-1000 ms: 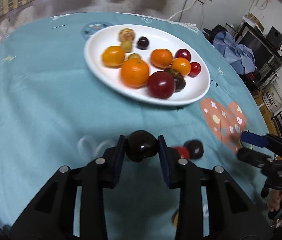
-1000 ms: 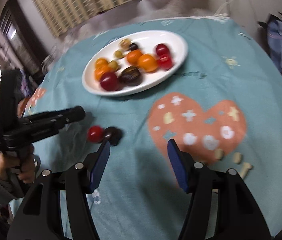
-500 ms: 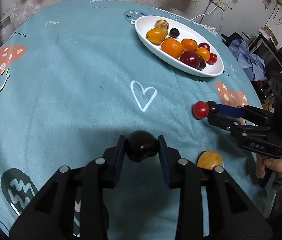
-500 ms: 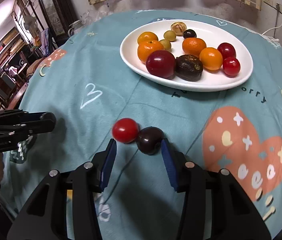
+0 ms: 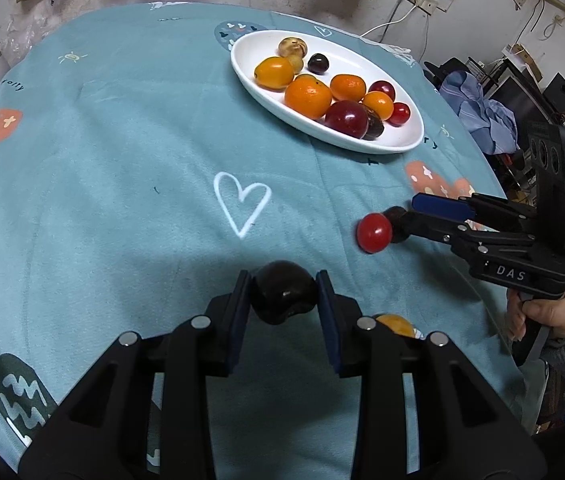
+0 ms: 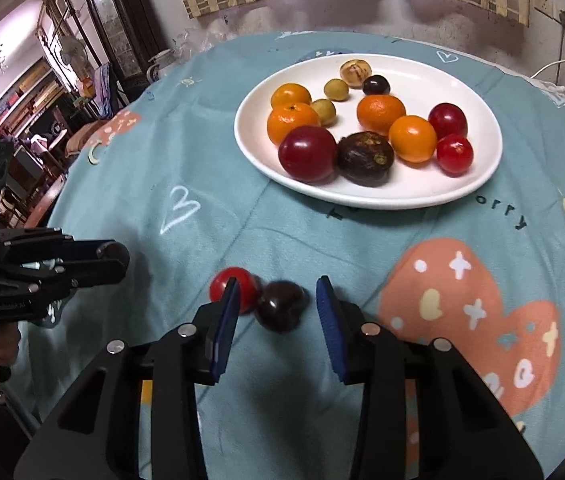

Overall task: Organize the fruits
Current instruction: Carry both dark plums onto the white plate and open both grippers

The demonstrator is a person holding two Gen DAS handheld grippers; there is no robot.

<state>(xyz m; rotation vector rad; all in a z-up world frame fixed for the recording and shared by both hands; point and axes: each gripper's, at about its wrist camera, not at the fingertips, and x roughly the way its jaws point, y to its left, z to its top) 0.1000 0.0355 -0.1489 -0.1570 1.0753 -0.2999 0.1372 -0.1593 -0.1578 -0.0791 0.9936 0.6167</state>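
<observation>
On the teal cloth [image 5: 122,140] in the left wrist view, the left gripper [image 5: 283,300] pinches a dark fruit [image 5: 283,293] that could slip out on its way to the white plate [image 5: 402,142], nearer than half a second ago. In the right wrist view, the right gripper [image 6: 278,312], fingers spread, straddles a dark plum [image 6: 280,306] more closely than before, and its left finger could knock away the touching red tomato [image 6: 238,288].

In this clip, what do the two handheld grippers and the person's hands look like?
Both the left gripper and right gripper are black plastic with silver bolts and flat blue pads. The right one carries white "DAS" lettering, a boxy black top unit and a green light. The right hand shows a grey knit sleeve.
</observation>
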